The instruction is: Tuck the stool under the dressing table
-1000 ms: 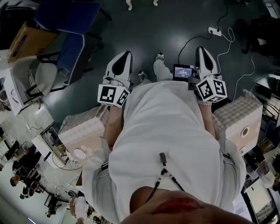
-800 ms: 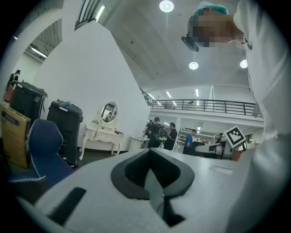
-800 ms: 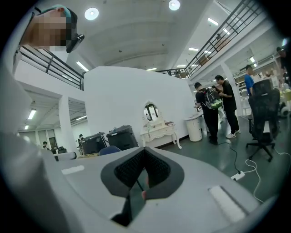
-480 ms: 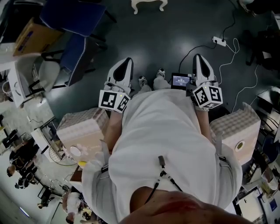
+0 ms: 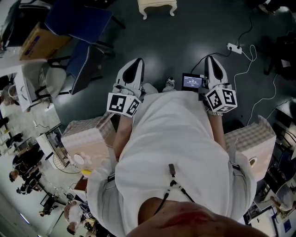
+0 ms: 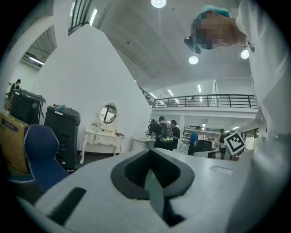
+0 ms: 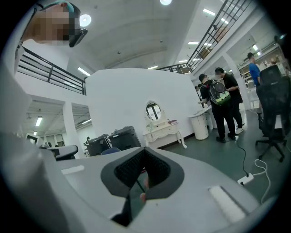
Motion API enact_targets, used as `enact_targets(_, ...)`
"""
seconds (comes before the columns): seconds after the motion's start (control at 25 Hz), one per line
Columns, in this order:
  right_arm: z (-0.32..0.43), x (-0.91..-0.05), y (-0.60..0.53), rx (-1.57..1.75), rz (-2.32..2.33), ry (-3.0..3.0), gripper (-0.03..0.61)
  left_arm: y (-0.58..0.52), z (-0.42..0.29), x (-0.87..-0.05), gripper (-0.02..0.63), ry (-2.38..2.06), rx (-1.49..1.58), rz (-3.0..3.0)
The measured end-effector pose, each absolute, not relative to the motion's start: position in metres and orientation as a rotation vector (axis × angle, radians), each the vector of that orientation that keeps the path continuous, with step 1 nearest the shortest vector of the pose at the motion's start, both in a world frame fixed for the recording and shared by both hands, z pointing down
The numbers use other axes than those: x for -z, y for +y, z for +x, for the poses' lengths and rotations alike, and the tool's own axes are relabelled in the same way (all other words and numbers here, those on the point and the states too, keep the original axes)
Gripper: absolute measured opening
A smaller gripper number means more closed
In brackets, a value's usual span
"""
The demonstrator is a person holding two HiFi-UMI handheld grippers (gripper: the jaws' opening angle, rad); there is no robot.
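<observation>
The left gripper point(image 6: 152, 177) is clenched, jaw pressed against jaw, and the right gripper point(image 7: 137, 184) is clenched the same way. In the head view both jut out ahead of the person's white shirt point(image 5: 175, 139), over the dark floor point(image 5: 185, 37). The cream cushioned stool with curled legs point(image 5: 157, 5) stands at the top edge, centre — well apart from both. The white carved dressing table with an oval mirror point(image 6: 103, 135) shows left of centre in the left gripper view — against a white wall.

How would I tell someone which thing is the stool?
Follow the dark floor to the head view's top edge, near the middle. The stool is the small cream seat on curved legs, unlike the blue chair to its left.
</observation>
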State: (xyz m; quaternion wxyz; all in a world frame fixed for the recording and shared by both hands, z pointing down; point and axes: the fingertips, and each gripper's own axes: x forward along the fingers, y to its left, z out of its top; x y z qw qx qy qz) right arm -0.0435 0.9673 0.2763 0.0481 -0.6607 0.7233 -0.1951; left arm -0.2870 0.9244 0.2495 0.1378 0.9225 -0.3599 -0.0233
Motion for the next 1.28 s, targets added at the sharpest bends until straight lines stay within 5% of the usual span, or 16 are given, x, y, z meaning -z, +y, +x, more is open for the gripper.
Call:
enact_targets(0.56, -0.02, -0.295, 0.906, 0.635, -2.053, 2.249, 0.008, 0.858, -0.279, -0.275, 0.006, -1.077, 0.105, 2.566)
enact_targets(1.28, -0.034, -0.273, 0.721, 0.588, -2.207, 2.104, 0.008, 0.646, -0.276, -0.283, 0.007, -0.785, 0.079, 2.683)
